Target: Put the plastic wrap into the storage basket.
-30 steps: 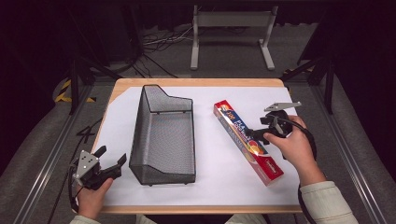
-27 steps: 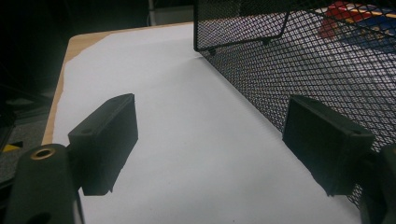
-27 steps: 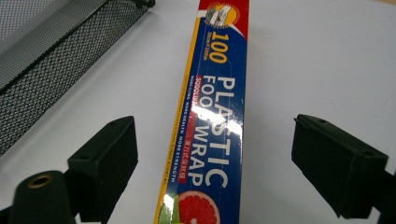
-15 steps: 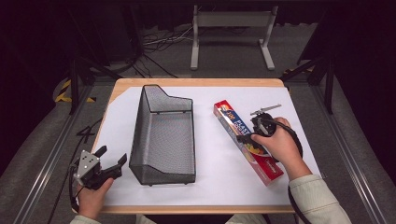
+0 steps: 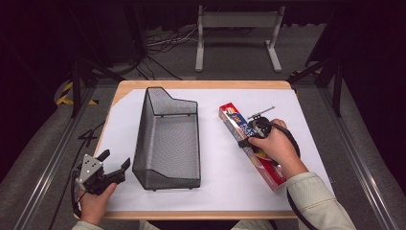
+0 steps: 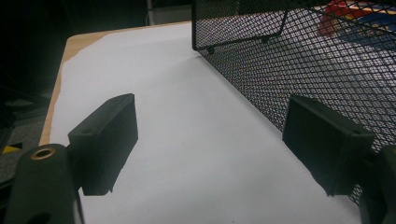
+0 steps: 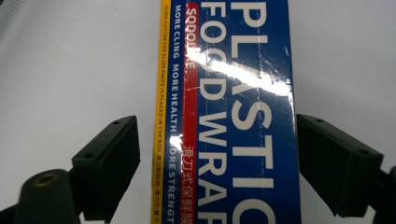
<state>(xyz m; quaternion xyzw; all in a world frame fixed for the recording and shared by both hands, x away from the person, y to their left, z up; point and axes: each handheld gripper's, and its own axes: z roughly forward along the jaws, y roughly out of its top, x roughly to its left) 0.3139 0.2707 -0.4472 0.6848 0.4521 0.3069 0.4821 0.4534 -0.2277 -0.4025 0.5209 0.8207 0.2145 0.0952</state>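
The tabletop (image 5: 306,110) is covered with a white sheet and carries two things, ordered here by size. The wire mesh basket (image 5: 167,139) stands left of centre, its open top facing up, which would suit dropping something long into it. The box of food wrap (image 5: 232,120) lies flat to the right of the basket and well apart from it, running diagonally from far-left to near-right, so its narrow width is what a tool can span.

The right tool (image 5: 250,136) hangs over the middle of that box, pointing down. In the right gripper view the box (image 7: 224,116) sits between the two jaws, which have just been closing; a strip of white sheet shows beside the left jaw, and the right jaw looks close to the box edge, though contact there is hard to judge. So the jaws are fairly wide and straddle the box without clamping it.

The left tool (image 5: 111,168) rests at the near left corner, jaws wide apart with nothing between them (image 6: 205,154), just beside the basket's near wall.

Nothing lies between box and basket; only the basket's rim would need clearing.
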